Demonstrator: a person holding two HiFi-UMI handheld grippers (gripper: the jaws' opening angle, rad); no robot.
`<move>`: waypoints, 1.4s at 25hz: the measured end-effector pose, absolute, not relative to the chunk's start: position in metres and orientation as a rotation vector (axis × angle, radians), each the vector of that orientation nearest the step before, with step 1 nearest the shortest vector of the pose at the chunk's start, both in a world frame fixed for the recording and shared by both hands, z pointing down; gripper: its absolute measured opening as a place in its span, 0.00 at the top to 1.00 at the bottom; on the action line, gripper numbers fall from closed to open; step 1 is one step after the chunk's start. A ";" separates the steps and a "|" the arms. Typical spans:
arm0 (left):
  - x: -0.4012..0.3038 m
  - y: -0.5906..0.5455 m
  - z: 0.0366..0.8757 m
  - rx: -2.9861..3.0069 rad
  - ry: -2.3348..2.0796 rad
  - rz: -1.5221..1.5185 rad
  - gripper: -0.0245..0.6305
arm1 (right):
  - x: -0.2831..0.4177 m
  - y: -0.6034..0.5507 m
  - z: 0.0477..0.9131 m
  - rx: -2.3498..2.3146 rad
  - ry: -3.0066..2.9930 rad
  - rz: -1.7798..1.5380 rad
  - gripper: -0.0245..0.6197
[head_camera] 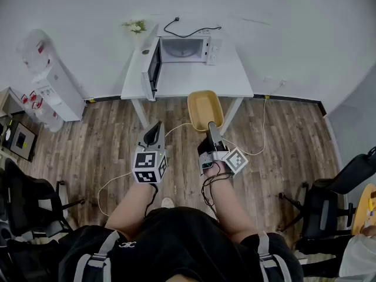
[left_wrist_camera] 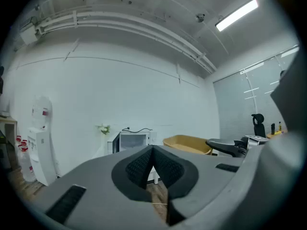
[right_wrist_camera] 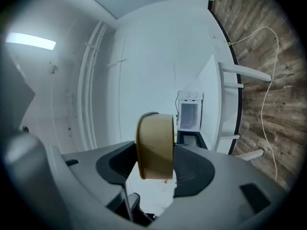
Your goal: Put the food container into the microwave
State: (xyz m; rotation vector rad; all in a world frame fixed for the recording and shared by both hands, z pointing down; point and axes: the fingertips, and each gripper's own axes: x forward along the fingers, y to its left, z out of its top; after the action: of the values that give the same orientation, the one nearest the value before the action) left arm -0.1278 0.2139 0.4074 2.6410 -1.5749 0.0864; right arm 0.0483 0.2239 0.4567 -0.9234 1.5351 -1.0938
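A tan food container (head_camera: pixel 205 110) hangs in the air in front of the white table (head_camera: pixel 235 75), held by its near rim in my right gripper (head_camera: pixel 212 128). The right gripper view shows that container (right_wrist_camera: pixel 156 146) edge-on between the shut jaws. The white microwave (head_camera: pixel 182 50) stands on the table with its door (head_camera: pixel 153 68) swung open to the left; it appears too in the right gripper view (right_wrist_camera: pixel 189 115) and the left gripper view (left_wrist_camera: pixel 130 142). My left gripper (head_camera: pixel 154 134) is shut and holds nothing, left of the container (left_wrist_camera: pixel 187 144).
A white water dispenser (head_camera: pixel 53 78) stands at the left wall. A small flower pot (head_camera: pixel 137 26) sits behind the table. A white cable (head_camera: pixel 258 131) trails over the wooden floor. Black chairs (head_camera: pixel 329 201) stand at right and at left (head_camera: pixel 29 198).
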 end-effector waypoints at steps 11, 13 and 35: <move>-0.136 0.197 0.405 2.691 -1.553 0.087 0.95 | 0.038 0.207 0.455 -0.923 1.519 -1.069 0.61; -0.142 0.190 0.406 2.699 -1.547 0.090 0.95 | 0.032 0.200 0.455 -0.925 1.515 -1.065 0.61; -0.179 0.087 0.422 2.772 -1.458 0.067 0.95 | -0.013 0.100 0.461 -0.898 1.461 -1.015 0.61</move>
State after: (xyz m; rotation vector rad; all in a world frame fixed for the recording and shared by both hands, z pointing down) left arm -0.1790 0.0874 0.4215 2.7715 -1.4579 0.0668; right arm -0.0130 0.0998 0.4609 -0.8977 1.4606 -1.0146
